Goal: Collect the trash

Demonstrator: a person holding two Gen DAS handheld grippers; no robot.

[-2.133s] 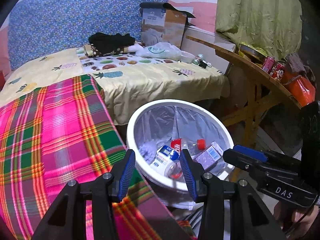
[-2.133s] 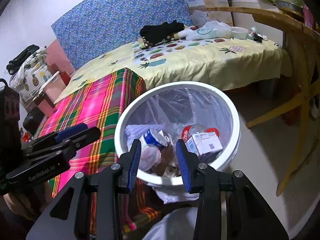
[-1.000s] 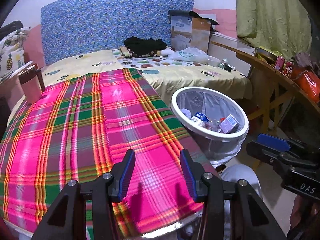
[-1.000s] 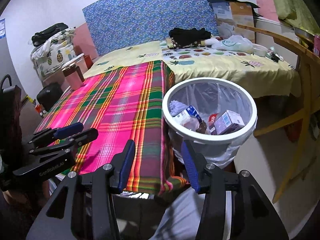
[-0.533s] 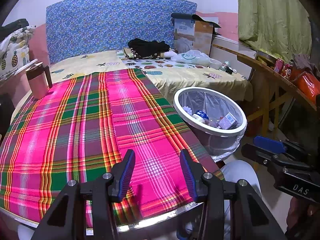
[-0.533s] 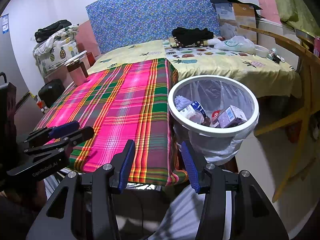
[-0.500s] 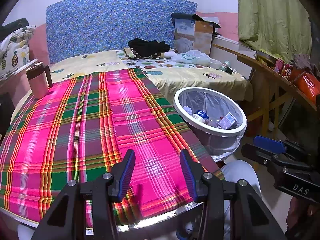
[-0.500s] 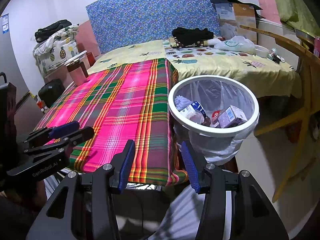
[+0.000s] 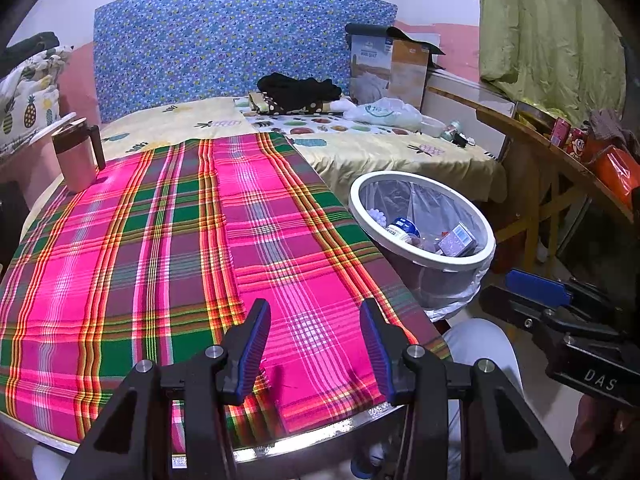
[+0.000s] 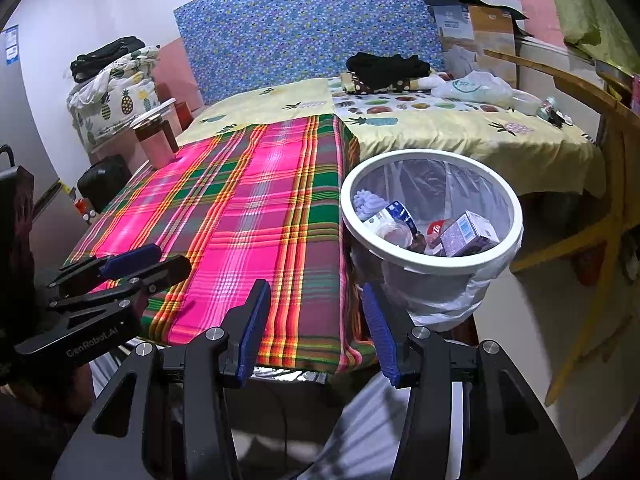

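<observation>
Trash sits in a white-rimmed bin (image 10: 432, 268) lined with a clear bag, standing on the floor just beside the right edge of the worktop (image 9: 280, 446). Inside the bin lie a small purple carton (image 10: 470, 234), a blue-and-white container (image 10: 390, 214), a white crumpled item (image 10: 366, 202) and a red-capped bottle that is mostly hidden.

A plaid cloth (image 9: 160, 248) in pink, green and orange covers the worktop, and a pink mug (image 9: 78, 156) with a dark handle stands on its far left corner.

The left tool (image 9: 316, 350) hovers over the near edge of the cloth with its 2 blue-padded fingers apart and nothing between them. The right tool (image 10: 320, 328) hangs past the worktop's near right corner, close to the bin, its fingers likewise apart and holding nothing. Each tool shows in the other's camera off to the side.

Behind the worktop is a bed (image 9: 384, 152) with a yellow fruit-print sheet, carrying a pile of dark clothes (image 9: 298, 88), a white plastic bag (image 9: 384, 112) and a cardboard box (image 9: 390, 70) at the far end. A blue patterned headboard (image 9: 224, 40) stands against the wall. A wooden table (image 9: 536, 148) with red cans stands to the right.
</observation>
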